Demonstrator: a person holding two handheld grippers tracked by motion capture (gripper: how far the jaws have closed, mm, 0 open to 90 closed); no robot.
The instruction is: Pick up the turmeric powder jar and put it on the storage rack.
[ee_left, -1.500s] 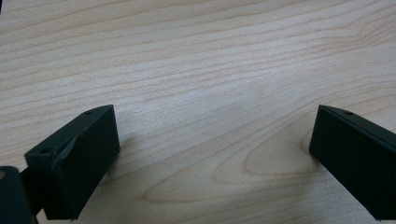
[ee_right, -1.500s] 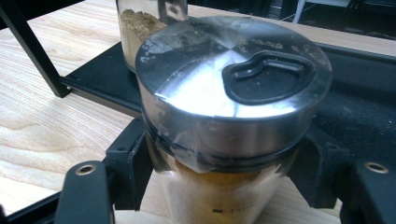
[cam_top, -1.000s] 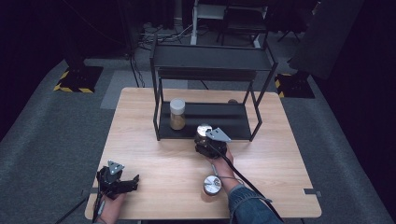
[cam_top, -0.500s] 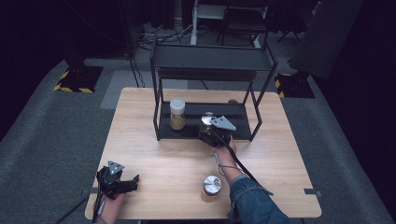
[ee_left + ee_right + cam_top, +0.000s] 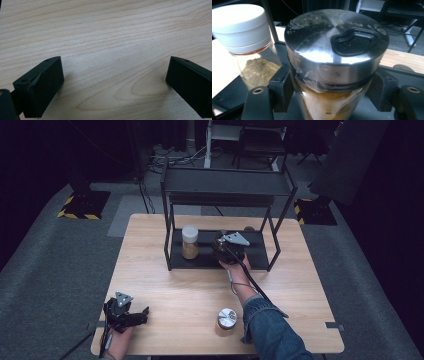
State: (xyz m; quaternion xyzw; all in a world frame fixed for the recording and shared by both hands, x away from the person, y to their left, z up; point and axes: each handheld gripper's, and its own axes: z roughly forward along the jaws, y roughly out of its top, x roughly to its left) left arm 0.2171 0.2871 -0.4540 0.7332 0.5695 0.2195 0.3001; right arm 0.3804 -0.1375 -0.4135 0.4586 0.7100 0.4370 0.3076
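Right gripper (image 5: 226,251) carried farther onto rack's lower shelf (image 5: 255,251), clamped on steel-lidded spice jar (image 5: 332,62) below lid. Glass: rigid, slick, breakable, moderately heavy. Left gripper (image 5: 131,316) parted, nothing held.

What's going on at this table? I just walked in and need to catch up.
A person is working with a gripper in each hand. The right gripper is clamped on a metal-lidded spice jar and holds it at the lower shelf of the black rack, beside a white-lidded jar standing there. Another metal-lidded jar waits on the wooden table near the front edge. The left gripper rests open on the table, holding nothing.
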